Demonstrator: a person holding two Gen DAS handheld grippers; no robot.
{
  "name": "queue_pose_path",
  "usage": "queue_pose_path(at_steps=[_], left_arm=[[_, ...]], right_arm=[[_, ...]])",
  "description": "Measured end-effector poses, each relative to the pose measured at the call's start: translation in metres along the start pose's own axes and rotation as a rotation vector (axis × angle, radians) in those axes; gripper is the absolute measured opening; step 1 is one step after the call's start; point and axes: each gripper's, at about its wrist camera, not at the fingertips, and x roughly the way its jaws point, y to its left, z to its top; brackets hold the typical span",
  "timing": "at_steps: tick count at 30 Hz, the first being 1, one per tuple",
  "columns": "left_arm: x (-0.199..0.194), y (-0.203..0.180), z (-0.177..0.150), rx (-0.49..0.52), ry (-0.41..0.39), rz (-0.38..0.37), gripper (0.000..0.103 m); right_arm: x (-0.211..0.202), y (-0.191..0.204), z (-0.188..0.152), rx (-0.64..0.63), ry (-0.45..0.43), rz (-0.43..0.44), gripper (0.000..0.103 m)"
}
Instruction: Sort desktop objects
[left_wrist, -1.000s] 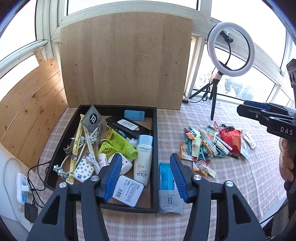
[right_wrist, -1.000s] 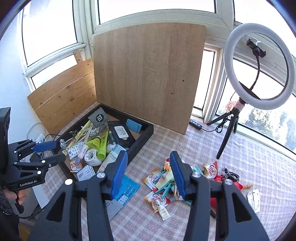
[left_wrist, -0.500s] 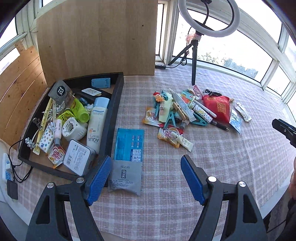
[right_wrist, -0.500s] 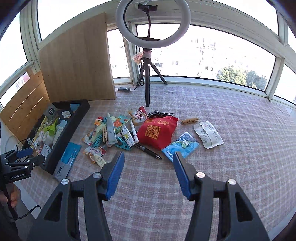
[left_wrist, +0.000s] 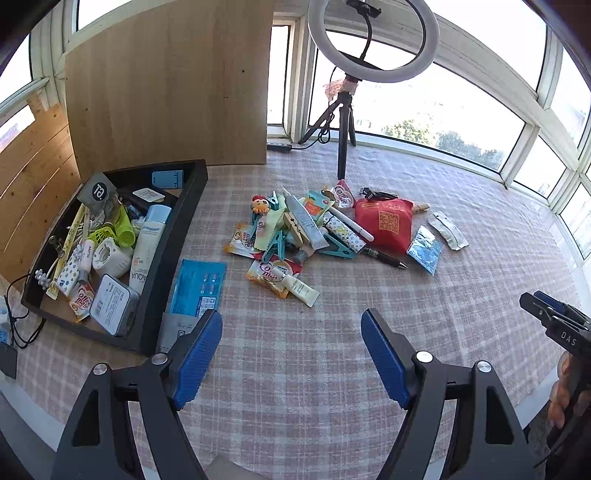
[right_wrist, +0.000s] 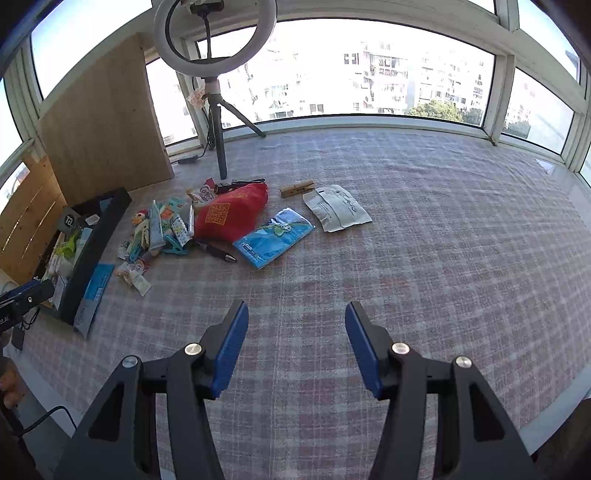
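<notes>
Hovering both tongs over bare checked tabletop (left_wrist: 295, 369): your left tongs (left_wrist: 291, 354) gape wide, right tongs (right_wrist: 295, 347) apart, both empty. Cluttered pile (left_wrist: 314, 232) sits ahead, black tray (left_wrist: 155, 291) left of it, blue packet (left_wrist: 197, 282) just beside the tray.

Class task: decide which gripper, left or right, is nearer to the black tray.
Left. The left gripper hovers open just past the black tray, by its near corner. The right gripper, also open and empty, is over bare cloth, with the pile of items lying between it and the tray.
</notes>
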Motion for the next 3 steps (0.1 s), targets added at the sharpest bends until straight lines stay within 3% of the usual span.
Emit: queue_pose_path(at_steps=[3], left_arm=[[-0.0038,-0.0056,-0.0019,0.006,-0.02,0.023,0.077]], right_arm=[[0.0021,-0.0035,-0.0015,-0.012,0.007,0.004,0.054]])
